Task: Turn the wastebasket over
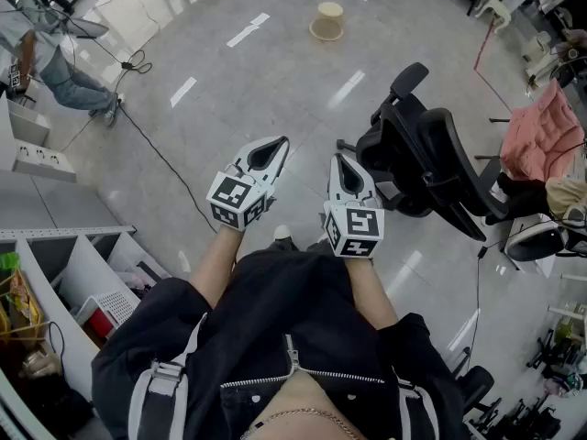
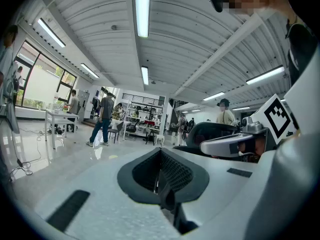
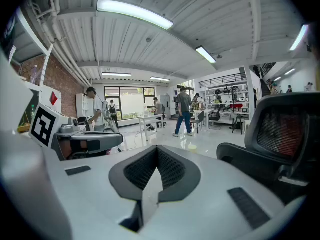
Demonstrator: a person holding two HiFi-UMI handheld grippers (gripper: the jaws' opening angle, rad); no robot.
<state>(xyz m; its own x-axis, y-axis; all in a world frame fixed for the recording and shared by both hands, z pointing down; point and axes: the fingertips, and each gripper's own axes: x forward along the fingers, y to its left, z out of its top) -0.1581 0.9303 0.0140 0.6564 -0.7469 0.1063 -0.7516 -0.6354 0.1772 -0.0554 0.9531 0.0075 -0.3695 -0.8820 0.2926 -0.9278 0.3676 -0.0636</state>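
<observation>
The wastebasket [image 1: 327, 22] is a small, round, tan tub with smooth walls that taper, one end being a wider ring than the other. It stands on the glossy grey floor [image 1: 229, 99] well beyond the black office chair [image 1: 424, 159], up and to the left of it in the head view. Its long axis seems to run straight up from the floor. The narrower end looks uppermost, but it is too small in the picture to be sure.

The chair has a curved, mesh-textured back and padded armrests. Just to the left of it are both grippers, hard white plastic shells that narrow towards the nose, each with a cube of black-and-white square markers at its rear. Both point away from the person, towards the open floor and the wastebasket.

The left gripper [image 1: 273, 147] is farther from the chair. Its dark, finely ribbed pads [image 2: 172, 173] are pressed together with nothing between them. The right gripper [image 1: 341, 163] sits nearer the chair, and its ribbed pads [image 3: 170, 170] are also pressed together on nothing.

Neither gripper touches the wastebasket, and a wide stretch of shiny floor lies between.
</observation>
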